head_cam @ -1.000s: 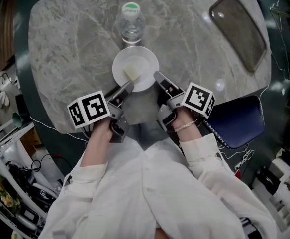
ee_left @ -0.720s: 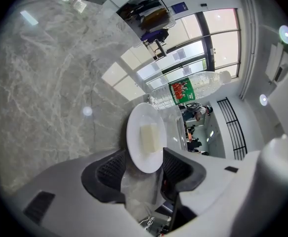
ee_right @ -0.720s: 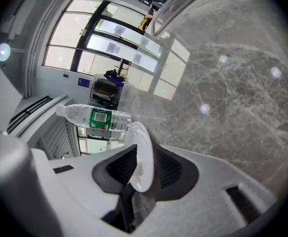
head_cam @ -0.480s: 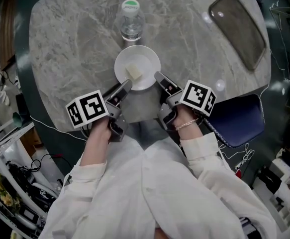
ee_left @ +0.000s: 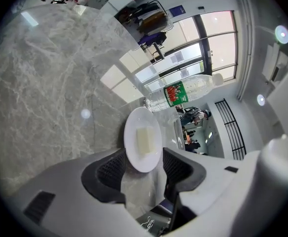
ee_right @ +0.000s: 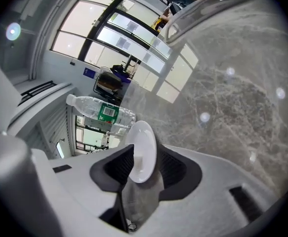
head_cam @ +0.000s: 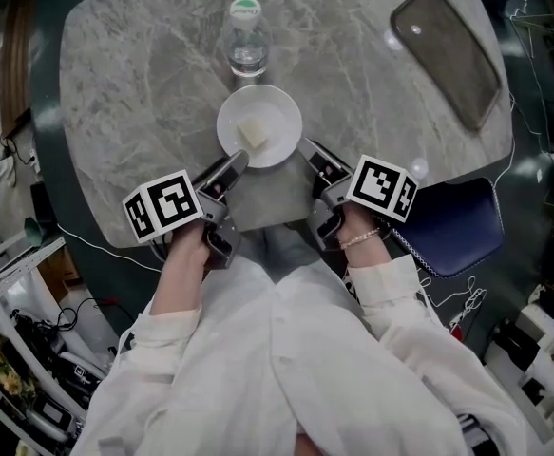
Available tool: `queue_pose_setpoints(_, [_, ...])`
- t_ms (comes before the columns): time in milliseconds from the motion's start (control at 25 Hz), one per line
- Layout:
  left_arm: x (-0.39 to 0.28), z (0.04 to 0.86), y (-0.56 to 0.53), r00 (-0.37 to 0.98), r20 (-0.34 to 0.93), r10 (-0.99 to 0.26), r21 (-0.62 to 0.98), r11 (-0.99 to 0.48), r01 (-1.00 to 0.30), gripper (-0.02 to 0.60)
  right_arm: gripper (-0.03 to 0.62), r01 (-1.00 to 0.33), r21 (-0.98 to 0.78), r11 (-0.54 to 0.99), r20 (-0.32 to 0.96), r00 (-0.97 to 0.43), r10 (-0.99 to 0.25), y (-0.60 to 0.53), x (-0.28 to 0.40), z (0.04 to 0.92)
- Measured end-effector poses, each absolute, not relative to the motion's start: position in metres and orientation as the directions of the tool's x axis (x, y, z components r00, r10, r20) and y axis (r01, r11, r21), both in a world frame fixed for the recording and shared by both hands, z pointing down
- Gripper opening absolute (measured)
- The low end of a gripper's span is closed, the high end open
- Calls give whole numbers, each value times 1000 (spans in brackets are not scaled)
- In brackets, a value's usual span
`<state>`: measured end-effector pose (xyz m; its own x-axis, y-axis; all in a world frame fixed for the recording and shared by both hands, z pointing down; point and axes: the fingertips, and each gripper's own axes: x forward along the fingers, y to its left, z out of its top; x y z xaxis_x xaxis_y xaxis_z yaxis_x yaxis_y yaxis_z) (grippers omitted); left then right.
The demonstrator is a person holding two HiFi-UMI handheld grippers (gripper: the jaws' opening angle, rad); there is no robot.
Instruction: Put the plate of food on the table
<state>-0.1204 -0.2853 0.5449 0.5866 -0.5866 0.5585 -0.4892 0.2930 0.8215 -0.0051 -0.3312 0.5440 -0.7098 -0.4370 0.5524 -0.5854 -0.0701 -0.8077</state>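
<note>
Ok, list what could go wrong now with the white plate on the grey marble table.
The rim of the round white plate lies between the jaws of the right gripper, which are opening; a skewed pull-back could drag it.
The clear plastic water bottle stands close behind the plate; a forward nudge may topple it.

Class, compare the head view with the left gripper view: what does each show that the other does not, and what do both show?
Only the head view: the person's white sleeves and the blue seat beside the table. Only the left gripper view: tall windows and a black railing. Both: the white plate with a pale block of food, the bottle beside it, and the marble table.
</note>
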Motion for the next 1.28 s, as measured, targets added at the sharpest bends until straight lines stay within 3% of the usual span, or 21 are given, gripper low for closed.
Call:
queue_pose_setpoints(80, [-121, 536, -285, 585, 544, -602, 829, 274, -488, 225, 118, -569, -821, -33, 520, -723, -455, -331, -6, 530])
queue_pose_setpoints(200, [-120, 518, -284, 588, 514, -624, 841, 233, -488, 225, 44, -539, -842, 19, 467, -745, -476, -327, -9, 505])
queue_pose_setpoints(320, [-115, 501, -285, 605, 466, -646, 864, 184, -469, 224, 15, -497, -862, 104, 390, -779, -490, -326, -14, 480])
queue_pose_setpoints(520, [-102, 465, -277, 625, 390, -677, 881, 76, -467, 173, 6, -428, -884, 190, 286, -815, -505, -310, -17, 436])
queue_pose_setpoints(720, [-93, 443, -260, 630, 358, -689, 859, -21, -512, 52, 3, -386, -880, 278, 204, -834, -512, -292, -18, 402])
queue_pose_setpoints(1000, [-94, 420, -246, 628, 287, -724, 871, -76, -486, 34, 3, -354, -866, 354, 153, -860, -487, -277, -27, 375])
queue_pose_setpoints(1280, [-97, 381, -248, 647, 180, -741, 846, -219, -486, 23, 3, -362, -834, 416, 126, -860, -495, -278, -31, 354])
